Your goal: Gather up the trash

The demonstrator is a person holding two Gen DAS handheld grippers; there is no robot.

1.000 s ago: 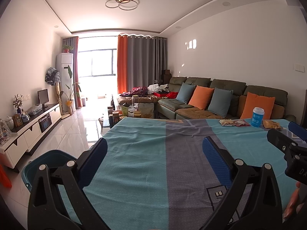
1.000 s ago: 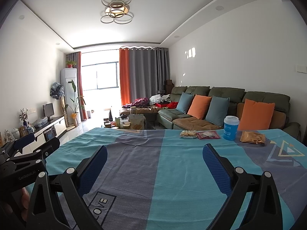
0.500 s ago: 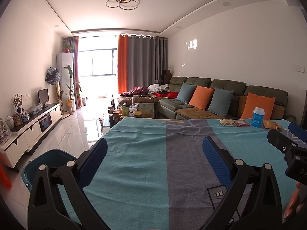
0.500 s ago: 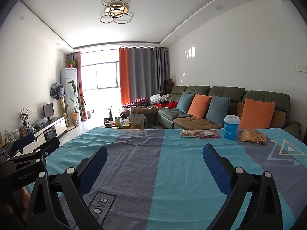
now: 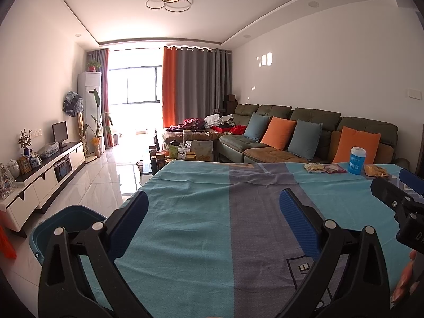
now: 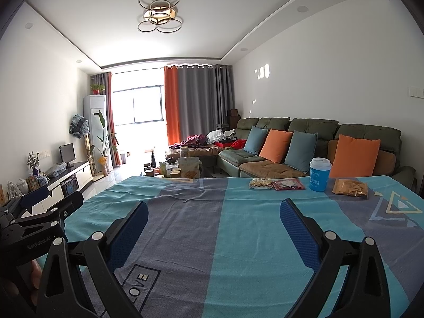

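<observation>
On the far side of the table with the teal and grey cloth (image 6: 238, 238) lie a clear snack packet (image 6: 260, 184), a red snack packet (image 6: 288, 185), a blue cup with a white lid (image 6: 319, 178) and a crumpled golden wrapper (image 6: 349, 187). The left wrist view shows them too: packets (image 5: 314, 168), cup (image 5: 357, 160), wrapper (image 5: 376, 171). A blue bin (image 5: 66, 220) stands on the floor left of the table. My left gripper (image 5: 214, 206) and right gripper (image 6: 214, 212) are both open and empty, low over the near part of the cloth, well short of the trash.
A green sofa (image 6: 318, 143) with orange and blue cushions stands behind the table. A cluttered coffee table (image 5: 182, 151) is beyond the far edge. A white TV cabinet (image 5: 39, 177) lines the left wall. Tiled floor runs along the table's left side.
Both views have shifted very slightly; the right gripper has edged a little forward and right. Nothing was picked up or released.
</observation>
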